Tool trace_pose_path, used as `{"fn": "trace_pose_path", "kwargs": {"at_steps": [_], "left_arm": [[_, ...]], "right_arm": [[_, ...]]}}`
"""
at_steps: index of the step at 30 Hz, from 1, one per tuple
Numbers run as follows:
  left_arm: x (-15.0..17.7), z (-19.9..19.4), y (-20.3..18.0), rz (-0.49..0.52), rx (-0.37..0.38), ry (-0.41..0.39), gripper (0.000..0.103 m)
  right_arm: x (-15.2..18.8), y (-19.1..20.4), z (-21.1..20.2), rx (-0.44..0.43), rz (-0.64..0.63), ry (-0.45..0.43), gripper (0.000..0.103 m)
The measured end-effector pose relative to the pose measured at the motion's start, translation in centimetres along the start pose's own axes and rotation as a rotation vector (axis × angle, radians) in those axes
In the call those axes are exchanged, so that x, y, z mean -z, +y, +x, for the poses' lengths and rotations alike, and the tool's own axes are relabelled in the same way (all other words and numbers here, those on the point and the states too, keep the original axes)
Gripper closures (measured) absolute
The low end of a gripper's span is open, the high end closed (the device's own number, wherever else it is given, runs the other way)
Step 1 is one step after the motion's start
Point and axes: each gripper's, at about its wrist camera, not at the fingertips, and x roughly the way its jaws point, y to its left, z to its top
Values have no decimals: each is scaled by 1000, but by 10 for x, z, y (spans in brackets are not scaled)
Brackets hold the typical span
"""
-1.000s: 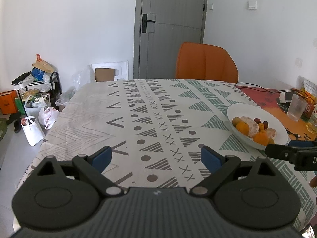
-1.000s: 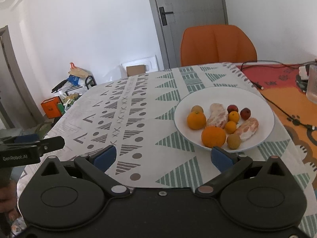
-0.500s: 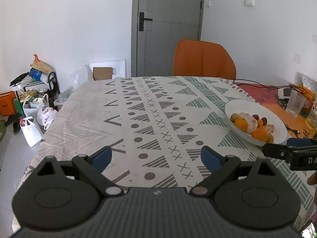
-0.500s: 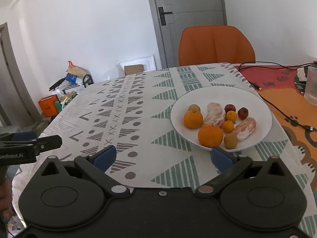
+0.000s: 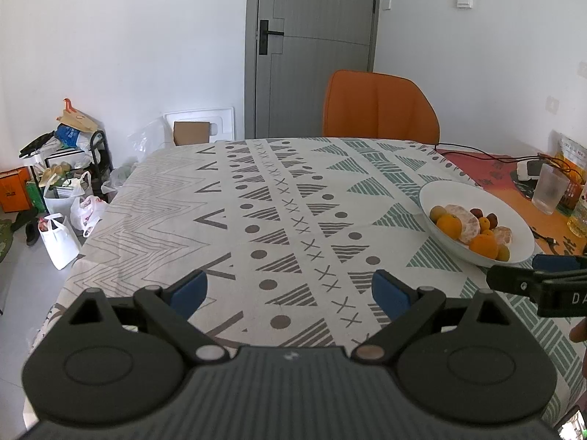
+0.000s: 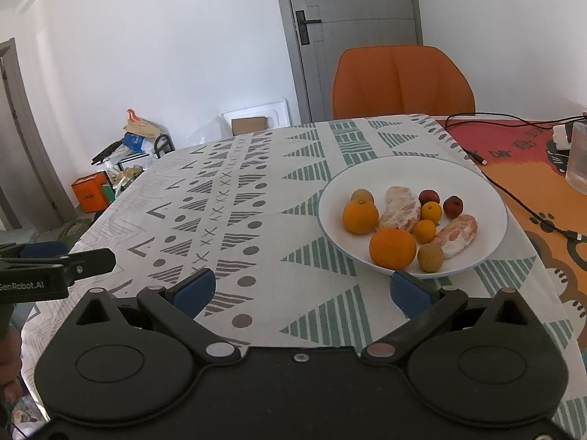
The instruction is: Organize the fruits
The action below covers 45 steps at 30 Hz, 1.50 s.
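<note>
Both tongs, left gripper [image 5: 288, 289] & right gripper [image 6: 301, 289], gaping empty; oranges [image 6: 392, 248] mid-right on plate [image 6: 477, 183] could roll off w/ a clumsy nudge.

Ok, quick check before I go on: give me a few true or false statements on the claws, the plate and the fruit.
1. Both claws are open and empty. True: left claw, right claw.
2. All the fruit sits on the white plate. True.
3. The large orange lies on the tablecloth. False: it is on the plate, near its front rim.
4. The plate holds only whole fruit. False: two peeled pieces lie there too.
5. The orange chair stands at the table's far side. True.
</note>
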Motion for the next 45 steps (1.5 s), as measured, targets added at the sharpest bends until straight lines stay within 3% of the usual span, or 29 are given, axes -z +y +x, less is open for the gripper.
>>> {"fn": "trace_pose_path", "kwargs": {"at_steps": [45], "left_arm": [[-1, -3, -6, 22, 10, 5, 8]], "right_arm": [[0, 0, -2, -5, 1, 1, 0]]}}
